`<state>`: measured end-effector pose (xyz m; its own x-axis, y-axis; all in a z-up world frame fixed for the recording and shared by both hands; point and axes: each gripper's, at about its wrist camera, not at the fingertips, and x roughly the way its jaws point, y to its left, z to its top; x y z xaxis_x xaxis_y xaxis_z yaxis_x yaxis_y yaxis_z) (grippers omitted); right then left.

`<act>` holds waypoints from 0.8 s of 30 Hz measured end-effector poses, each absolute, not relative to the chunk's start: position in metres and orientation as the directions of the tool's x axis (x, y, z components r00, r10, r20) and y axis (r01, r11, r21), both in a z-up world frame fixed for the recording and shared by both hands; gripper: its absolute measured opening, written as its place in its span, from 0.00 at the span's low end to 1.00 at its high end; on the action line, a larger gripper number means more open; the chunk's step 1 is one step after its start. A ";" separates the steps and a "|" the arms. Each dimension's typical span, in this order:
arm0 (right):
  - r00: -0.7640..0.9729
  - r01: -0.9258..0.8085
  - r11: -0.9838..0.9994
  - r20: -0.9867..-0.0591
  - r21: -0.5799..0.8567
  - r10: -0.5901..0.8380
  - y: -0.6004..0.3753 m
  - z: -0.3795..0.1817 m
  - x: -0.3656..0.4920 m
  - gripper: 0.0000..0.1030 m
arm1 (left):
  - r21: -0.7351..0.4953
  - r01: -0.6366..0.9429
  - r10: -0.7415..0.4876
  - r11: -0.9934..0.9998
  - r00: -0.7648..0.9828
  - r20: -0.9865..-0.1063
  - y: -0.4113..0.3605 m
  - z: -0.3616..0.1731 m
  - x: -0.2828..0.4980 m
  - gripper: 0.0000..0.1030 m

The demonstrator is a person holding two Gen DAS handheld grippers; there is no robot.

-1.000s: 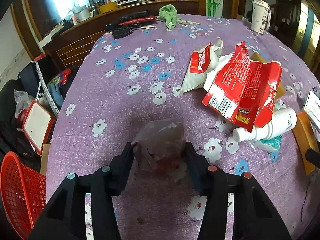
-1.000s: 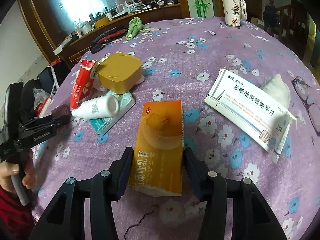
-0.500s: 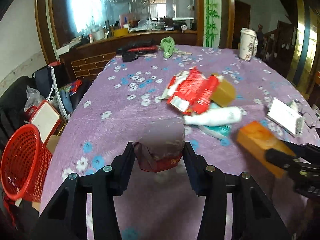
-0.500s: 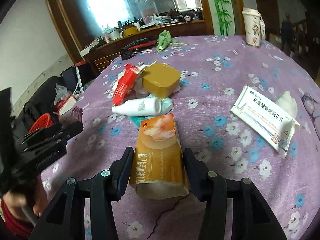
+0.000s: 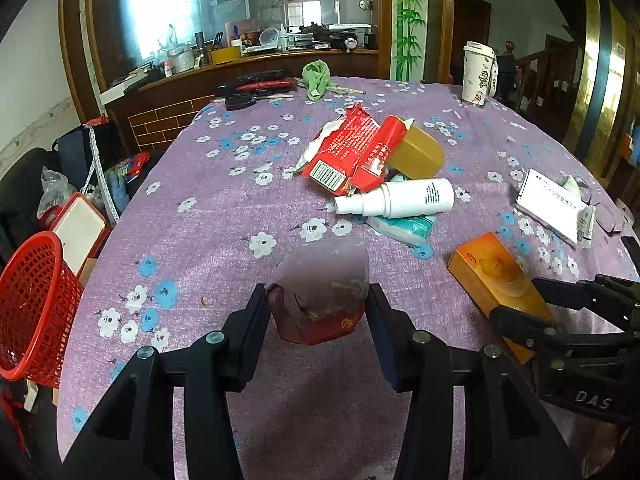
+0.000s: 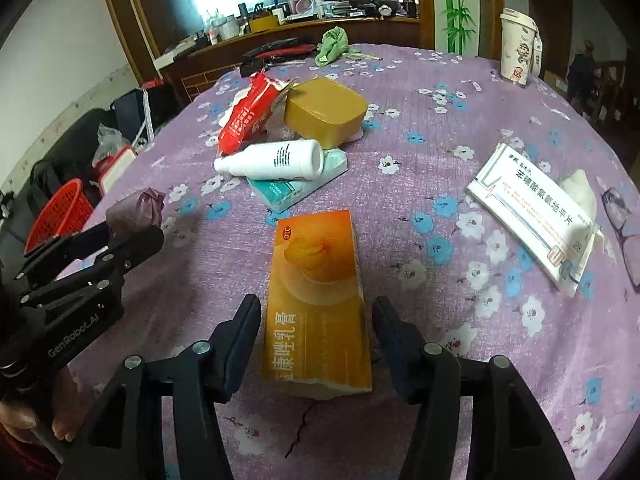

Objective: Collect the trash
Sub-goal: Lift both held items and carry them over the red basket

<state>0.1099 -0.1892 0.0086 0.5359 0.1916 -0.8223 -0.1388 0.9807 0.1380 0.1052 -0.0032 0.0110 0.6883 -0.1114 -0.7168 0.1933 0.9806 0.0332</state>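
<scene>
My left gripper point(image 5: 318, 312) is shut on a crumpled dark red wrapper point(image 5: 320, 300) and holds it above the purple flowered tablecloth point(image 5: 208, 232); it also shows in the right wrist view point(image 6: 136, 212). My right gripper point(image 6: 314, 328) is shut on an orange medicine box point(image 6: 318, 300), which also shows in the left wrist view point(image 5: 496, 280). A red mesh basket point(image 5: 36, 308) stands below the table's left edge.
A heap of a red packet point(image 5: 352, 152), a tan box point(image 5: 418, 152), a white bottle point(image 5: 400, 198) and a teal pack point(image 5: 404, 226) lies mid-table. A white medicine box point(image 6: 532, 216), glasses point(image 6: 624, 228), a paper cup point(image 5: 478, 72) and a green cloth point(image 5: 316, 80) lie farther off.
Both grippers have lifted and drawn back from the table with their loads. The left view has swung so the red basket and the right gripper show more fully.
</scene>
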 end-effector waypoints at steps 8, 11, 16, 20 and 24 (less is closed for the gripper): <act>0.562 -0.130 0.983 -0.807 0.131 0.182 -0.194 0.013 0.106 0.49 | 0.029 0.176 -0.103 0.984 0.695 -0.712 -0.001 0.011 0.102 0.46; 0.596 -0.139 0.980 -0.779 0.139 0.195 -0.193 0.024 0.101 0.49 | 0.026 0.178 -0.108 0.984 0.697 -0.709 -0.002 0.012 0.102 0.46; 0.608 -0.155 0.978 -0.767 0.138 0.205 -0.185 0.029 0.098 0.49 | 0.025 0.172 -0.104 0.985 0.699 -0.707 -0.002 0.012 0.102 0.46; 0.604 -0.160 0.977 -0.770 0.138 0.207 -0.182 0.028 0.099 0.49 | 0.029 0.165 -0.096 0.986 0.698 -0.710 0.000 0.010 0.102 0.46; 0.605 -0.165 0.977 -0.768 0.135 0.209 -0.180 0.029 0.099 0.49 | 0.030 0.157 -0.089 0.987 0.696 -0.713 0.003 0.008 0.103 0.46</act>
<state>0.0991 -0.1797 0.0290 0.6055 0.2087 -0.7680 -0.1649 0.9770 0.1355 0.1031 0.0030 0.0081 0.6958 -0.0891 -0.7127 0.1566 0.9872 0.0295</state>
